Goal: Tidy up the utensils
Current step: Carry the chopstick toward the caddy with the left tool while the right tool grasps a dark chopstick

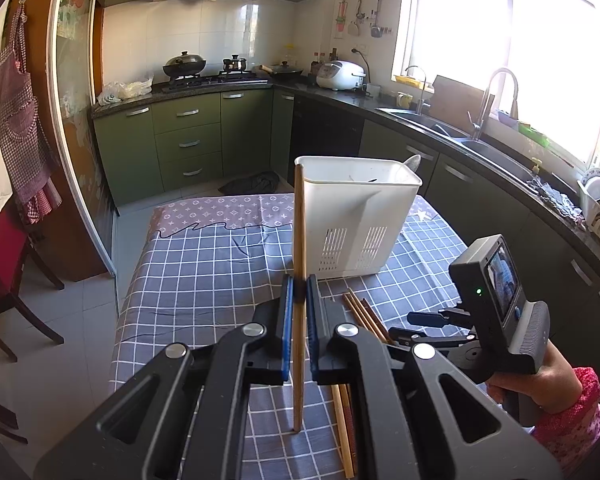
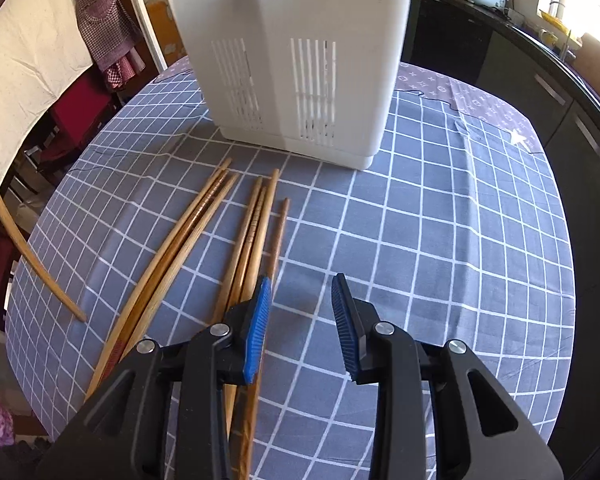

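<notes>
Jaws of left gripper (image 1: pixel 298 300) clamp one chopstick (image 1: pixel 299 248) upright near the white holder (image 1: pixel 360 216); right gripper (image 2: pixel 300 320) gapes empty beside loose chopsticks (image 2: pixel 256 224) on the surface. Lift, tip over rim, then release.

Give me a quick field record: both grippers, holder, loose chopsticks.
left gripper: shut on one chopstick, held upright, lower tip at the tablecloth
right gripper: open, empty, beside the loose chopsticks
holder: white, upright, a spoon inside
loose chopsticks: two clusters lying flat in front of holder
</notes>
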Demonstrator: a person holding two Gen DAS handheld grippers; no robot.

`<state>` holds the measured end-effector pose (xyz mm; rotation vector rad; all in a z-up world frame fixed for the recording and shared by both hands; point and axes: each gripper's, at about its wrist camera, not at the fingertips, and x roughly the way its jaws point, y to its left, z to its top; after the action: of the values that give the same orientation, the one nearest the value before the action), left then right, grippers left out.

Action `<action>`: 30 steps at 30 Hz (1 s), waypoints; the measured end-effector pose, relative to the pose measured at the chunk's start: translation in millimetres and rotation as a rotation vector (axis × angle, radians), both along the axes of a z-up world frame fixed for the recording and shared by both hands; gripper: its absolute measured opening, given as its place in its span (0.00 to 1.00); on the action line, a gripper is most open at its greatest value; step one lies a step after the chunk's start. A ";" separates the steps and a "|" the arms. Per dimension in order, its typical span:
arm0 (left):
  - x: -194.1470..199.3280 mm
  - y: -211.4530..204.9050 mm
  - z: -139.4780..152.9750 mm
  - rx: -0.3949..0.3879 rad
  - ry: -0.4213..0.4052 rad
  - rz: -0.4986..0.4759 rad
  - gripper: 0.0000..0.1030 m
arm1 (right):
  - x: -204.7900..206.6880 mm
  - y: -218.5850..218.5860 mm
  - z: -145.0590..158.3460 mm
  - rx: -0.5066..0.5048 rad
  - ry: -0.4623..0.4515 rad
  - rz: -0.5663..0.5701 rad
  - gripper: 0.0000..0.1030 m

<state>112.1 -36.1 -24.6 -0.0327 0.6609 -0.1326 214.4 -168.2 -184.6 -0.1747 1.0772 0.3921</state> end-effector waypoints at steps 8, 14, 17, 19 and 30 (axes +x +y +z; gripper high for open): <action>-1.0 2.4 -1.1 0.006 0.000 -0.002 0.06 | 0.2 1.0 0.5 -0.037 0.003 0.003 0.31; -1.5 1.4 -1.0 0.010 0.000 -0.005 0.06 | 1.7 11.0 -1.1 -0.028 0.031 0.018 0.19; -1.5 2.5 -0.9 0.009 0.000 -0.011 0.06 | 4.5 7.4 1.7 -0.007 0.042 0.002 0.09; -1.6 2.2 -0.9 0.009 0.000 -0.010 0.06 | 8.4 1.1 2.4 0.020 0.057 -0.007 0.07; -4.4 3.7 0.6 0.013 -0.005 -0.016 0.06 | -31.9 -41.0 79.6 0.227 -0.145 -0.067 0.06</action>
<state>107.7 -32.4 -23.9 -0.0145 0.6572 -0.1441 182.5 -209.2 -105.1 0.0340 0.8860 0.4314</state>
